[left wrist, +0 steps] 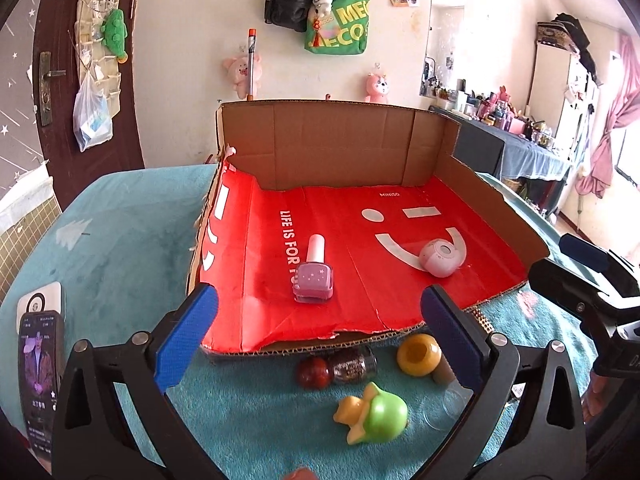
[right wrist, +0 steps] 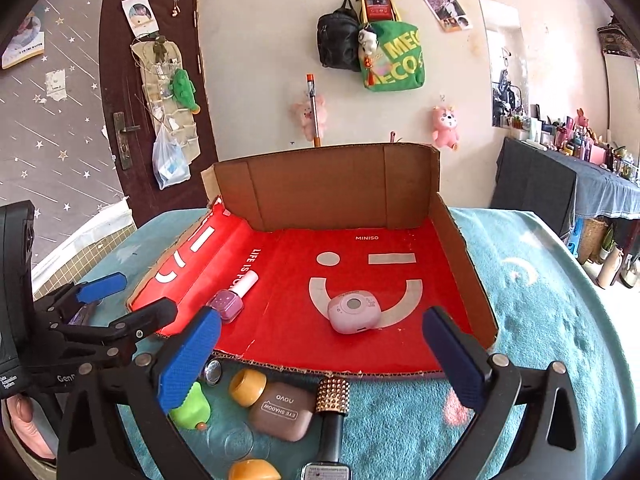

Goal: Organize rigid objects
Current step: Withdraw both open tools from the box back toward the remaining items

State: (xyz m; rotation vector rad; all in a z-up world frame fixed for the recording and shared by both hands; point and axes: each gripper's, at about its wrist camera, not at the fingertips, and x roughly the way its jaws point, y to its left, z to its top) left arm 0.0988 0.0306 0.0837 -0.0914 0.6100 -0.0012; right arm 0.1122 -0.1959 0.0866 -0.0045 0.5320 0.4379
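both my left claw and right claw gape fully open and empty, so i'd next take the green toy just below the left claw across its hard, light, probably slippery rounded body, not its yellow tip.
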